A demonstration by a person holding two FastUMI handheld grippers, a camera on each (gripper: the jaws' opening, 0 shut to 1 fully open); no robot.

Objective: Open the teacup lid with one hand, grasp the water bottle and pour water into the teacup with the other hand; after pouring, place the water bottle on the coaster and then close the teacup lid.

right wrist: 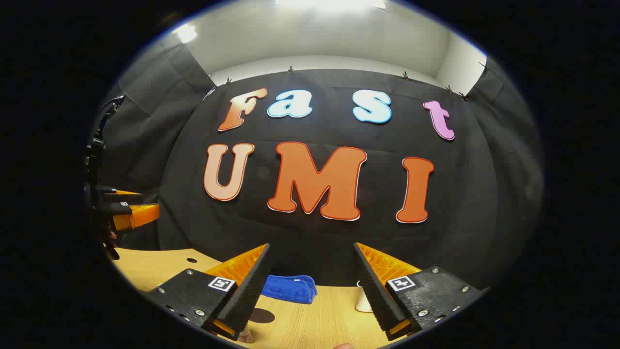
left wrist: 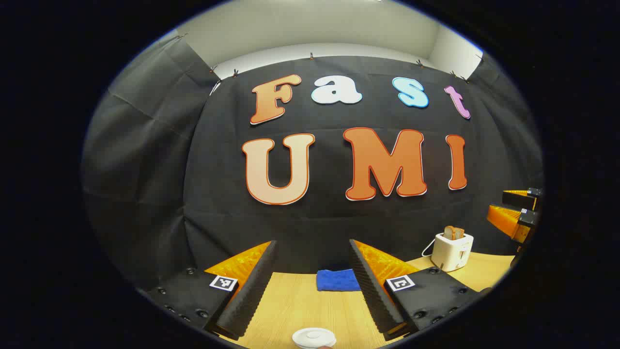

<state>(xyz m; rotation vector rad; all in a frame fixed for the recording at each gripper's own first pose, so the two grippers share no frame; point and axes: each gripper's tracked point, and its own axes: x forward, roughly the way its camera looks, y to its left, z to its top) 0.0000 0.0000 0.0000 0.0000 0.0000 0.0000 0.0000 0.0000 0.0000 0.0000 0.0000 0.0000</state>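
Note:
In the left gripper view, my left gripper (left wrist: 312, 242) stands open above the wooden table (left wrist: 300, 310) with nothing between its fingers. The white round teacup lid (left wrist: 314, 337) lies low in the view, just below and between the fingers. My right gripper (left wrist: 514, 209) hangs in the air at the far right. In the right gripper view, my right gripper (right wrist: 311, 245) is open and holds nothing. A dark round coaster (right wrist: 261, 316) lies on the table beside its left finger (right wrist: 244, 291). The left gripper (right wrist: 127, 207) floats at the left edge. I cannot pick out the water bottle.
A folded blue cloth (left wrist: 337, 280) lies at the back of the table against the black wall, seen also as the blue cloth (right wrist: 289, 288). A white toaster (left wrist: 452, 249) holding toast stands at the back right. A white object (right wrist: 363, 300) peeks from behind the right gripper's right finger.

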